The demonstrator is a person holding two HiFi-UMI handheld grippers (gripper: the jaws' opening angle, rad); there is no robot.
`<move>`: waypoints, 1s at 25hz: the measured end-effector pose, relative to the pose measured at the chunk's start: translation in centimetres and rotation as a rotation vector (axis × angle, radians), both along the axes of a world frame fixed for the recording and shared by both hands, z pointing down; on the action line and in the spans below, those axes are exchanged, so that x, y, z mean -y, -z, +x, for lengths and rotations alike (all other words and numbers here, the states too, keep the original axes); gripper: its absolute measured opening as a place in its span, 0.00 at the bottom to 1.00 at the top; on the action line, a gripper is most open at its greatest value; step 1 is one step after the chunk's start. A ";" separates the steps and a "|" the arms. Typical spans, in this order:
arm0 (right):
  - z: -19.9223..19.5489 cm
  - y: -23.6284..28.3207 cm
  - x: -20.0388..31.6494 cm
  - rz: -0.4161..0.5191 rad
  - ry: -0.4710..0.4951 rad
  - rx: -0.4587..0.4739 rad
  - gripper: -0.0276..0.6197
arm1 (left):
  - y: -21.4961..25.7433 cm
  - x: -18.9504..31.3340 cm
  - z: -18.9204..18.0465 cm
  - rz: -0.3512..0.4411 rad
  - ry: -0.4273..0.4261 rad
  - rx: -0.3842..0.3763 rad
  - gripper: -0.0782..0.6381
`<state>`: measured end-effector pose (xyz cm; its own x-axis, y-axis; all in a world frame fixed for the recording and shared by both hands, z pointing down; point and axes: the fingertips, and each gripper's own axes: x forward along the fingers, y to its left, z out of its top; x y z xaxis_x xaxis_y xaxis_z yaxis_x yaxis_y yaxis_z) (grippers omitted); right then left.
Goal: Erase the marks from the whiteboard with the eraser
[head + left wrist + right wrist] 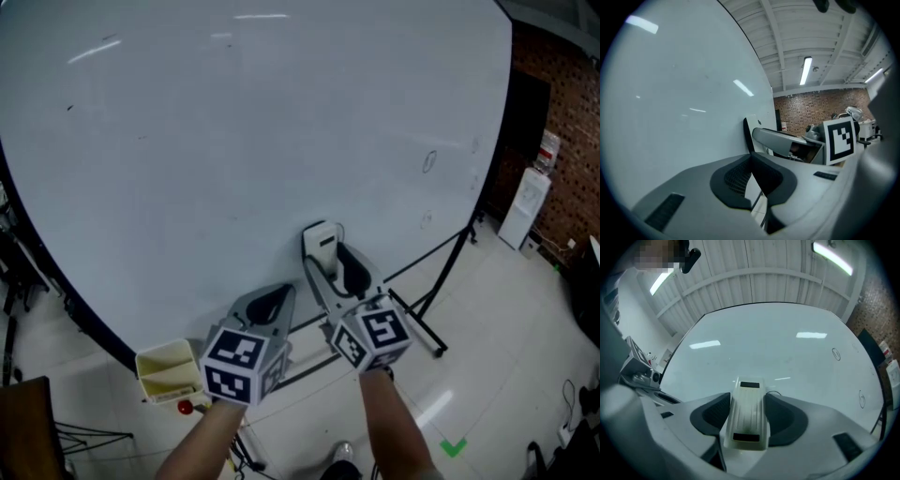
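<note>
The eraser [747,414], a white block with dark patches at each end, sits clamped lengthwise between the jaws of the right gripper [335,269], its far end jutting past the pads toward the whiteboard [234,141]. In the left gripper view its dark face is turned to the lower part of the board, right at the surface; actual contact cannot be confirmed. The left gripper [270,302] hangs just beside and below the right one, its pads pressed together with nothing between them, also pointing at the board's lower edge. Two small oval marks [836,354] remain well off to the right of the eraser, one above the other, and a tiny dark speck [68,108] shows far to the upper left. A pale tray [169,370] hangs at the board's bottom edge, left of both grippers.
</note>
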<state>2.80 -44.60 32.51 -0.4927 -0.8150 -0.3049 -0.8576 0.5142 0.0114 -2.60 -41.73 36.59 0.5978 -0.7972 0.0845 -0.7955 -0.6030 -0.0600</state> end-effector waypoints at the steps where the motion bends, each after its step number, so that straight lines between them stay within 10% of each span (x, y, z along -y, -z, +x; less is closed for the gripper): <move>1: 0.0 -0.3 0.3 -0.004 -0.009 -0.002 0.41 | 0.0 0.1 0.1 0.001 -0.003 0.001 0.10; 14: 0.6 -0.4 1.3 -0.012 -0.029 -0.046 0.41 | -0.4 1.0 1.6 -0.021 -0.012 0.038 0.10; 25: 9.0 -0.3 5.0 -0.077 -0.111 0.080 0.41 | -0.1 2.8 3.2 -0.032 0.004 0.053 0.10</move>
